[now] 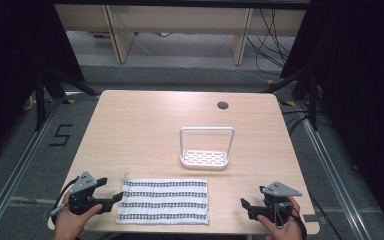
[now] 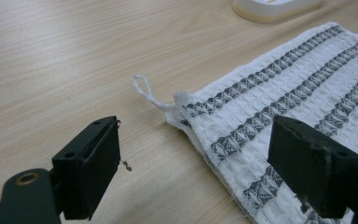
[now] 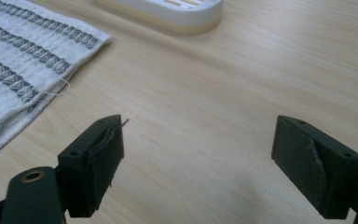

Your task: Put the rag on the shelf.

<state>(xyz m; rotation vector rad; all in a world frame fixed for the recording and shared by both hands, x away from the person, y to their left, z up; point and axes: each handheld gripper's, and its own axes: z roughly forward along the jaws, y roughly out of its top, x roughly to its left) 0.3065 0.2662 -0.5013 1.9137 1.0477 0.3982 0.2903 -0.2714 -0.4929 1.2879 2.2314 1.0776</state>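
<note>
A folded white towel (image 1: 164,201) with dark patterned stripes lies flat near the table's front edge, a small hanging loop (image 2: 142,88) at its far left corner. My left gripper (image 1: 114,199) rests at the towel's left edge, open; in the left gripper view the towel (image 2: 279,107) edge lies ahead between the jaws, untouched. My right gripper (image 1: 245,205) sits open on bare wood right of the towel (image 3: 23,65), nothing between its jaws. A white rack (image 1: 205,147) with a slotted base and a hoop handle stands behind the towel.
The light wooden table (image 1: 145,120) has a round cable hole (image 1: 223,105) near its far edge. The rack's base (image 3: 168,11) shows at the top of the right gripper view. Dark tripod legs and cables stand on the floor around the table.
</note>
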